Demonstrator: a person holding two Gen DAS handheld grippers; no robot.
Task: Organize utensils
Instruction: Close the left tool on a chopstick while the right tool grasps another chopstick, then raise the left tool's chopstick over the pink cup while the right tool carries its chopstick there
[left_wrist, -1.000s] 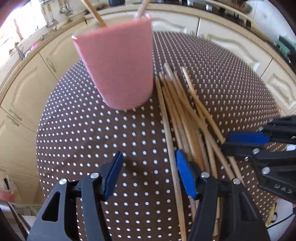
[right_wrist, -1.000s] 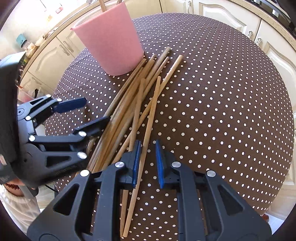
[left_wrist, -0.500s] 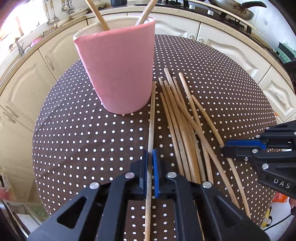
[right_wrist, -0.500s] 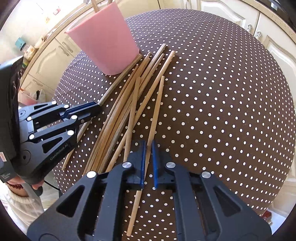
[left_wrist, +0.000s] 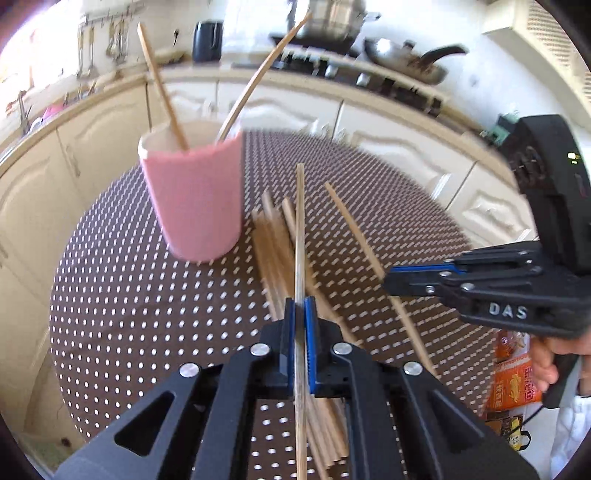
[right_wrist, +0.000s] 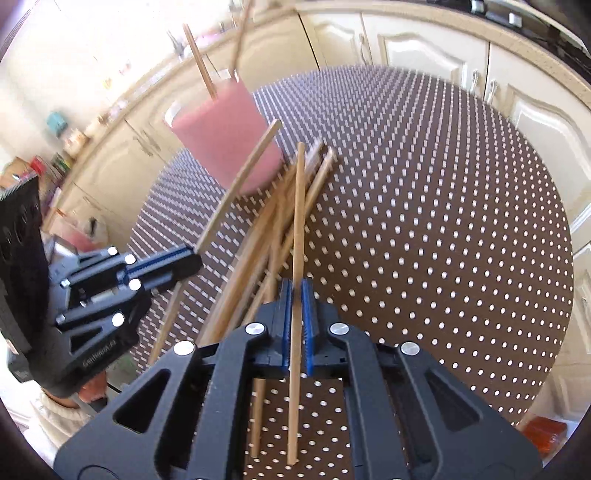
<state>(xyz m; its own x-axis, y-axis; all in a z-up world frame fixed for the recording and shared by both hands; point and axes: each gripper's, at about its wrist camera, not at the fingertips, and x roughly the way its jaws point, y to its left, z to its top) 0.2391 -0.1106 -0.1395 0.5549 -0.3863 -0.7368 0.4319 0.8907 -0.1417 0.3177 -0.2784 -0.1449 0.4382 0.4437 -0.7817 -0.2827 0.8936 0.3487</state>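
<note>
Chopsticks (left_wrist: 275, 254) lie piled on the dotted table (left_wrist: 147, 295) right of the pink cup (left_wrist: 195, 199) (two sticks inside). Left gripper (left_wrist: 300, 325) and right gripper (right_wrist: 294, 314) each clamp one stick; only the left view shows the stove.

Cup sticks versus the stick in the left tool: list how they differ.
1. The cup sticks stand steeply in the pink cup; the held stick is clamped in the shut left tool.
2. One cup stick is bowed; the held stick looks straight.
3. The cup sticks lean apart; the held stick points along the tool.
Shared: thin, pale wood.
</note>
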